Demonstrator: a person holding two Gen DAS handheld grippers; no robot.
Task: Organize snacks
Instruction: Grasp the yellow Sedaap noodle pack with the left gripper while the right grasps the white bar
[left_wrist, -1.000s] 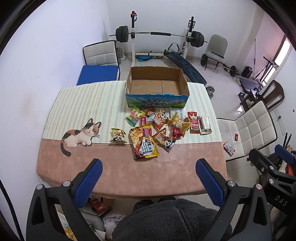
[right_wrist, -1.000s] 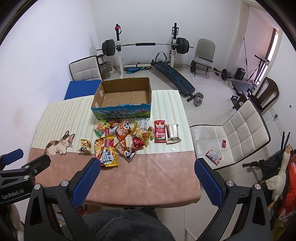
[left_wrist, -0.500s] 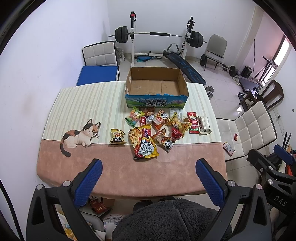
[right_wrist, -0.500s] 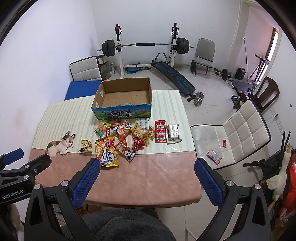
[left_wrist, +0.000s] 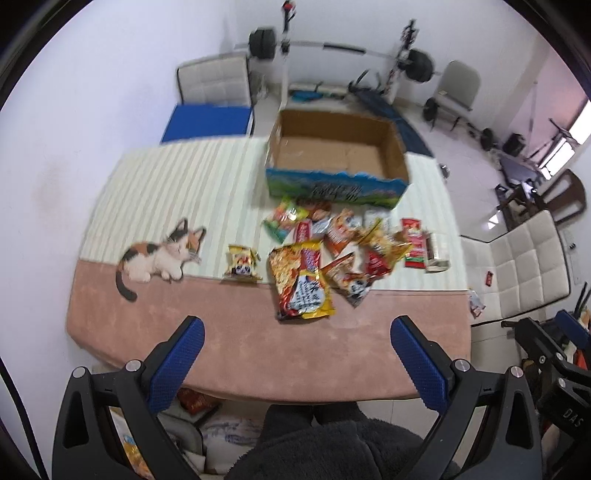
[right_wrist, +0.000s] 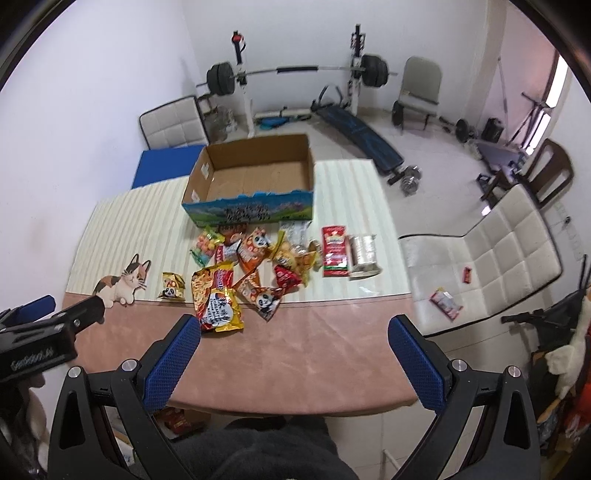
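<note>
Both tongs had moved closer to the table than a second before, with the left view blurred by motion; the approach had begun, though nothing was yet grasped. The left gripper (left_wrist: 297, 356) and right gripper (right_wrist: 293, 354) were spread wide and empty above the near pink edge of the table (right_wrist: 314, 365). The snacks (right_wrist: 266, 266) lay ahead of both, in front of the empty cardboard box (right_wrist: 251, 210). The large noodle packet (right_wrist: 218, 297) lay nearest, its long axis pointing roughly away from the tongs towards the box.
</note>
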